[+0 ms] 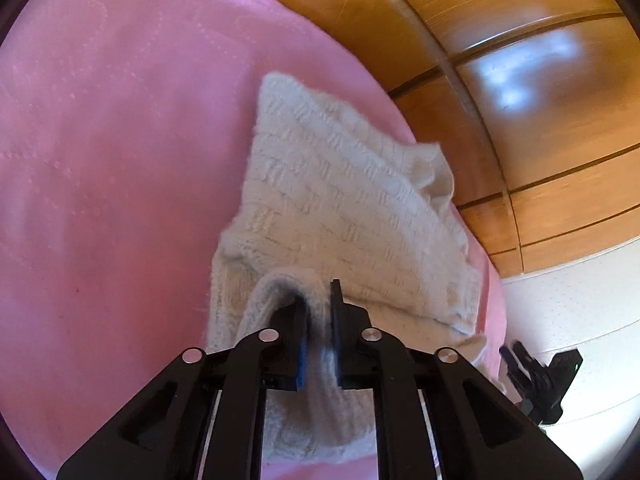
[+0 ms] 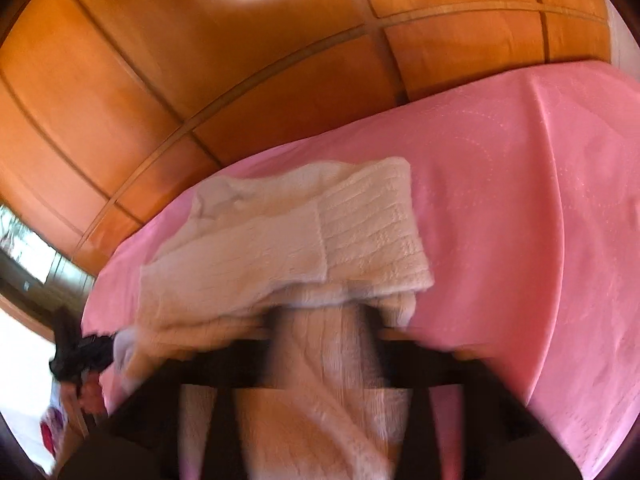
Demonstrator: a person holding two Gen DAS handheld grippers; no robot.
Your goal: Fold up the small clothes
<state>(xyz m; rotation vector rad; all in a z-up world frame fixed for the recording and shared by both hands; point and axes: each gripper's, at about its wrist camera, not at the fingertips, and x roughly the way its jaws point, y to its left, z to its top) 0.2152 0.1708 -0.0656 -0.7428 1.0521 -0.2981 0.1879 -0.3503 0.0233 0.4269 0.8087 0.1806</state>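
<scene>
Cream knitted garment (image 1: 340, 208) spread on pink bedcover (image 1: 120, 160), centre to lower right of the left wrist view, close to the cover's far edge by the wooden panelled wall (image 1: 500, 60). Part-folded already by the look: one layer doubled over another, ribbed edge uppermost in the right wrist view.

Left tool (image 1: 318, 312), bottom centre: jaws nearly together, pinching a fold of the knit between the pads. Held so, probably, to carry that edge across the body of the garment.

Right tool (image 2: 324, 344), bottom centre of its own view, badly smeared. Jaws standing wide, a strip of knit lying between them; no pad seen pressing on it, so judged loosed rather than gripping. Same tool seen small at lower right of the left wrist view, off the garment's corner.

Fold mid-way; flattening and squaring left to do.
</scene>
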